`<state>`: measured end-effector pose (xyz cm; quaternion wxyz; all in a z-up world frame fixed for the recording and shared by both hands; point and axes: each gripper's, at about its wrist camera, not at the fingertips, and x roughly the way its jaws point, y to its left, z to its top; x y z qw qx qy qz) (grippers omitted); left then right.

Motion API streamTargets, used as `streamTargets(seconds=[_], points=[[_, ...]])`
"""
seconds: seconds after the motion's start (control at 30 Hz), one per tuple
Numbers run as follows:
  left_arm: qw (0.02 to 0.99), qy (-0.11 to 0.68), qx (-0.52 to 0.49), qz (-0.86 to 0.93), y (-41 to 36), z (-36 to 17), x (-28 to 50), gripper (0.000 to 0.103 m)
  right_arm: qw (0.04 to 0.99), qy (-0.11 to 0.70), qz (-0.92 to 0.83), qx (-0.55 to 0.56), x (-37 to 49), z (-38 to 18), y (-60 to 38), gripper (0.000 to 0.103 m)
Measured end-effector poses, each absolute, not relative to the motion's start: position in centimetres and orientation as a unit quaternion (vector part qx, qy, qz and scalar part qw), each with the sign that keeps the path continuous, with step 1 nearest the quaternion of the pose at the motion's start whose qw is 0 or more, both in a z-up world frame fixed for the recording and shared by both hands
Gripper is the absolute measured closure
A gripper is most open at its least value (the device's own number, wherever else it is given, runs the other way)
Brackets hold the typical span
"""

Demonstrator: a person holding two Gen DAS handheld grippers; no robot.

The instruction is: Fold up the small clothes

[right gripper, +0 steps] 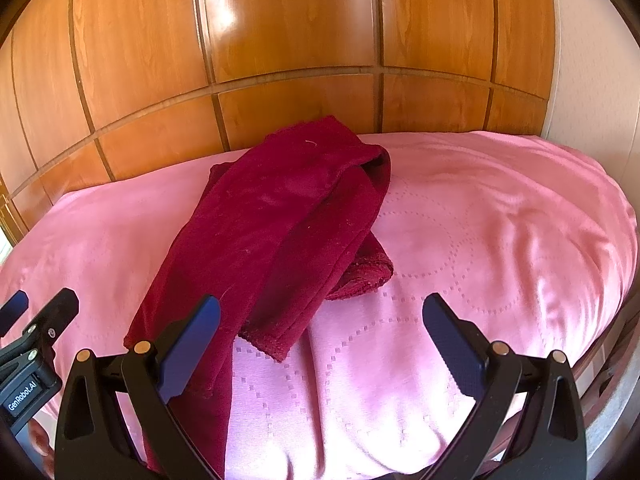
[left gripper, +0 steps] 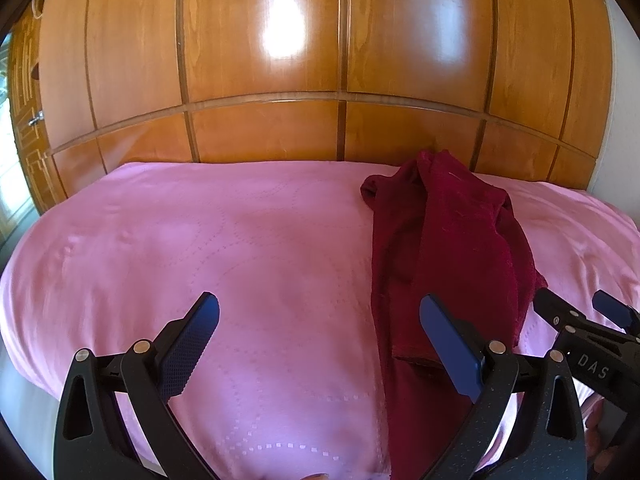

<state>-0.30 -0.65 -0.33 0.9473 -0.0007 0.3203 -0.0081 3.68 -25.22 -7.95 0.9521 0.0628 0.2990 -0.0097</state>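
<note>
Rumpled dark-red velvety garment [right gripper: 276,224]

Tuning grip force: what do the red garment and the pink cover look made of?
Red garment: looks like velour or terry knit, matte, with fuzzy nap and looped hem edges. Pink cover: probably a satin-like weave, with smooth sheen and a woven dotted pattern. Likely slippery under the cloth, though neither fibre can be confirmed.

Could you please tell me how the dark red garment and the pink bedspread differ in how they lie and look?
The dark red garment is rumpled and overlapped on itself; the pink bedspread lies spread nearly flat. The garment looks plush and plain; the bedspread is shiny with dotted circle patterns. The garment rests on the bedspread. Neither is gripped.
</note>
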Motion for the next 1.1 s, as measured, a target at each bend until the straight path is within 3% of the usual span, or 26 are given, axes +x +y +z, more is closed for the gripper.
streamTargets(seconds=[0.23,0.33,0.4,0.53,0.67,0.73,0.77,0.83,0.87,1.1], points=[[0.925,0.369,0.02,-0.088,-0.8,-1.8,0.3,0.004,0.938,0.317,0.044,0.132,4.1,-8.0,-28.0,0.002],[0.909,0.392,0.033,-0.138,-1.3,-2.8,0.0,0.004,0.921,0.339,0.089,0.168,4.8,-8.7,-28.7,0.018],[0.894,0.407,0.043,-0.181,-1.9,-3.5,-0.3,0.004,0.906,0.359,0.116,0.195,5.6,-9.2,-28.6,0.034],[0.883,0.403,0.077,-0.226,-3.6,-3.9,-1.1,0.005,0.863,0.406,0.191,0.23,7.1,-10.6,-27.0,0.049],[0.859,0.434,0.121,-0.243,-5.9,-6.1,-0.6,0.03,0.843,0.43,0.23,0.227,8.1,-11.4,-24.8,0.06],[0.848,0.449,0.137,-0.246,-7.0,-7.5,-0.1,0.042,0.841,0.438,0.233,0.214,8.8,-11.6,-23.9,0.075],[0.848,0.451,0.143,-0.241,-7.2,-8.0,0.1,0.047,0.842,0.441,0.232,0.205,9.1,-11.4,-23.7,0.089],[0.857,0.435,0.132,-0.241,-7.0,-7.8,-0.1,0.072,0.86,0.417,0.234,0.181,8.7,-9.8,-23.9,0.094],[0.861,0.43,0.126,-0.24,-6.7,-7.3,-0.1,0.092,0.87,0.402,0.231,0.169,8.4,-9.0,-24.1,0.094],[0.874,0.416,-0.015,-0.253,-1.5,-2.7,1.7,0.094,0.947,0.277,0.092,0.133,8.1,-2.1,-33.3,0.095]])
